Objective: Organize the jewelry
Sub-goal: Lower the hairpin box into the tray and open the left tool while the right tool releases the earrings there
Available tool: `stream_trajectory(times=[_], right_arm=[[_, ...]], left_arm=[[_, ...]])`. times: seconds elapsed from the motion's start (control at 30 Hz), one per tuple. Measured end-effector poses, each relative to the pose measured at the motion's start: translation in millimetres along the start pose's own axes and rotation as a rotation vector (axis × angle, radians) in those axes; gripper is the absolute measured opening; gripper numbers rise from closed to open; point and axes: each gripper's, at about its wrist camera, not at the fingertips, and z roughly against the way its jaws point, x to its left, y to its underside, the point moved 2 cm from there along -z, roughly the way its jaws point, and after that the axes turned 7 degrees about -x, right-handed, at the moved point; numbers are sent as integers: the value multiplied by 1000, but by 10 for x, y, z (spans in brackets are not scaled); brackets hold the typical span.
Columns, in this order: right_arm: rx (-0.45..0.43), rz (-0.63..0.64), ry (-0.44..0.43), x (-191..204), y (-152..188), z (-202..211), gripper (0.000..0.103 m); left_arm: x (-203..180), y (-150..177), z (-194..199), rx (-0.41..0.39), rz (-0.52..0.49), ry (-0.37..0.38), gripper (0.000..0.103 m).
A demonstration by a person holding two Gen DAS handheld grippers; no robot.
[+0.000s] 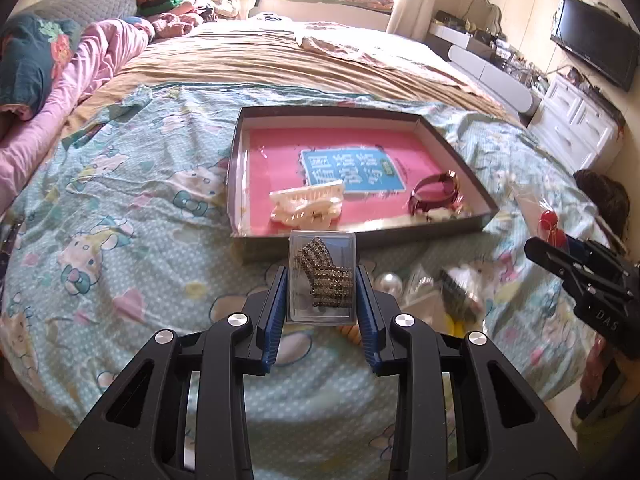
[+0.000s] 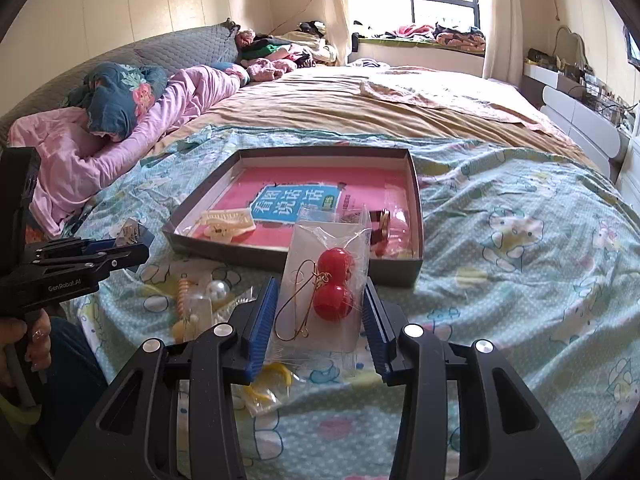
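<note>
1. My left gripper [image 1: 322,292] is clamped on a clear plastic case [image 1: 322,276] with a rhinestone piece inside; both blue pads press its side walls and it stands upright between them, lifted off the bedspread [image 1: 120,240].
2. My right gripper [image 2: 320,312] pinches a clear packet [image 2: 324,280] holding red ball earrings [image 2: 334,280] on gold hooks; the pads meet the packet's edges and it too looks clear of the bed.
3. The dark shallow tray [image 1: 456,144] lies at twelve o'clock from both grippers, just past what I hold. On its pink lining there is a cream hair claw [image 1: 306,204] toward seven o'clock and a dark red bangle [image 1: 436,194] at four o'clock.
4. Loose pieces remain on the bedspread near me: a pearl bead [image 2: 218,290] and several small packets at nine o'clock of my right gripper.
5. I judge the step in hand to be carrying both picked items to the tray, with the sorting well short of done.
6. The next move calls for reaching forward over the near wall with enough height to clear it, then lowering each item onto bare pink lining, away from the claw and bangle, before I let go.
7. The packet is limp, so I would set its lower edge down first; the rigid case could tip if released on edge.
</note>
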Motion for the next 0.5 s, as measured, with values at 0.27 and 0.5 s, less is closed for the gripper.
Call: stream_trajectory(times=[0.27, 0.5], right_arm=[[-31, 0, 1, -16, -173, -43, 40], [-38, 7, 1, -32, -270, -100, 40]], left_arm=[[-86, -258, -82, -18, -37, -9, 25], [-167, -407, -205, -28, -64, -9, 25]])
